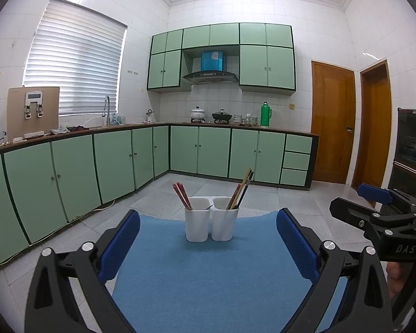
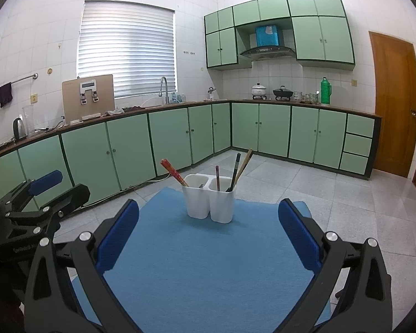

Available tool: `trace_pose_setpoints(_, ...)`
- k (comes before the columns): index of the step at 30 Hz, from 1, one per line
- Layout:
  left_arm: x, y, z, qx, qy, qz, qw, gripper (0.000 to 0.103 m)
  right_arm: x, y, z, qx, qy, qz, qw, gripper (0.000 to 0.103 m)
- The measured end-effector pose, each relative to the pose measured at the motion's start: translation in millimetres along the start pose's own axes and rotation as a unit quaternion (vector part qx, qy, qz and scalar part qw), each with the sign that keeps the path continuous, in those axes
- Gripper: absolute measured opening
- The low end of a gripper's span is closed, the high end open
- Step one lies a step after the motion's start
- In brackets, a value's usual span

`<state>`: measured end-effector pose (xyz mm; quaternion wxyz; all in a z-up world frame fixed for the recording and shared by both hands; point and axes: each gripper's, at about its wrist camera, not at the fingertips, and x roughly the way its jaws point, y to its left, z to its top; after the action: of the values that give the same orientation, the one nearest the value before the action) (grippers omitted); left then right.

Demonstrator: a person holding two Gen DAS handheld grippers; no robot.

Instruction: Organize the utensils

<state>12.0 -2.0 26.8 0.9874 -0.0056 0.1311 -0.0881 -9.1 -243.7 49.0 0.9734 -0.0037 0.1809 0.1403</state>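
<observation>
Blue textured cloth mat (image 1: 208, 272) covers the work surface. Near its far edge stands a white plastic two-compartment utensil holder (image 1: 211, 222): red chopsticks (image 1: 182, 195) lean in the left cup, brown and black chopsticks (image 1: 242, 188) in the right. Left gripper (image 1: 208, 245) and right gripper (image 2: 208, 236) hover before the holder, jaws wide apart, empty.

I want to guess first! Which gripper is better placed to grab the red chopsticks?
Probably the left gripper. The red chopsticks stand in the holder's left cup and lean left, toward its side. Both grippers are open and empty, about equally far back.
</observation>
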Motion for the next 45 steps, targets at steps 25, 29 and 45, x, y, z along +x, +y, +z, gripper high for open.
trace_pose_setpoints(25,-3.7,3.9,1.0,0.002,-0.002,0.001,1.0,0.097,0.5,2.2,5.3,0.0,-0.003,-0.001,1.0,0.098)
trace_pose_setpoints(29,-4.3,4.4,2.0,0.002,-0.003,0.001,1.0,0.097,-0.3,1.8,6.1,0.0,-0.003,-0.001,1.0,0.098)
trace_pose_setpoints(45,-6.4,7.0,3.8,0.004,-0.003,0.003,1.0,0.097,-0.2,1.4,5.4,0.0,-0.003,-0.001,1.0,0.098)
